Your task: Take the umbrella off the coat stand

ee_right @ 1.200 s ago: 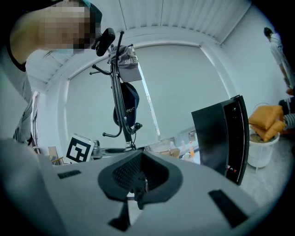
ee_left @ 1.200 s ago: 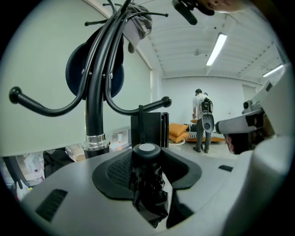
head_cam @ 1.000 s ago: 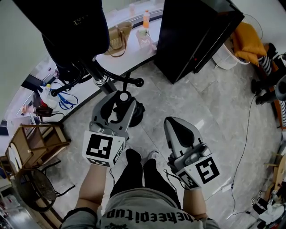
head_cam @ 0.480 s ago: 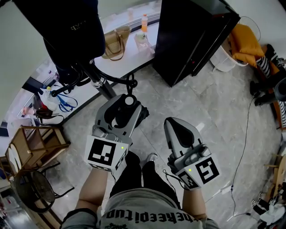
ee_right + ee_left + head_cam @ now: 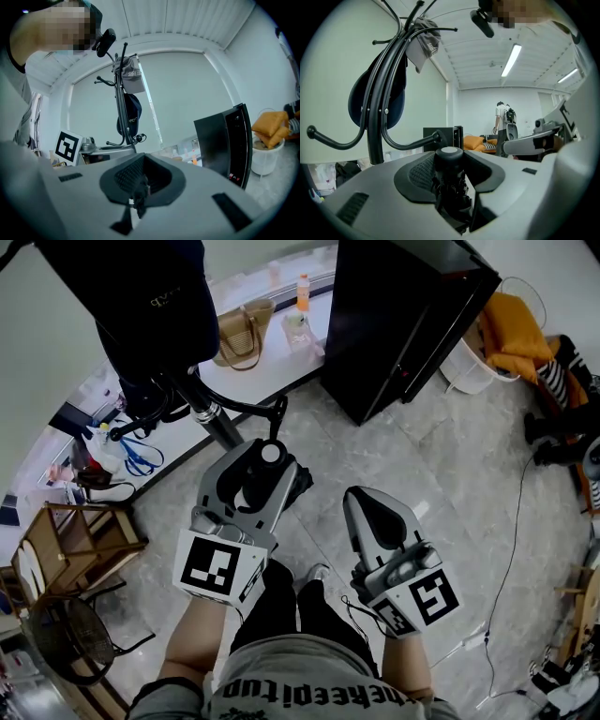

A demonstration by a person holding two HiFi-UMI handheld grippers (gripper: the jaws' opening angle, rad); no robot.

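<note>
The coat stand point(image 5: 208, 414) rises at upper left, one low hook point(image 5: 277, 409) reaching toward the person. The folded umbrella point(image 5: 449, 164) stands upright, clamped in the left gripper point(image 5: 255, 470), with its capped top just short of that hook's tip. The right gripper point(image 5: 373, 514), jaws together and empty, is farther off

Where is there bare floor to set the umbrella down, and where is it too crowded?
The widest bare floor lies between the black cabinet, the right gripper and the cable. A narrower strip runs between the coat stand and the cabinet. It is crowded at the left, round the wooden furniture, and on the table beside the bag.
</note>
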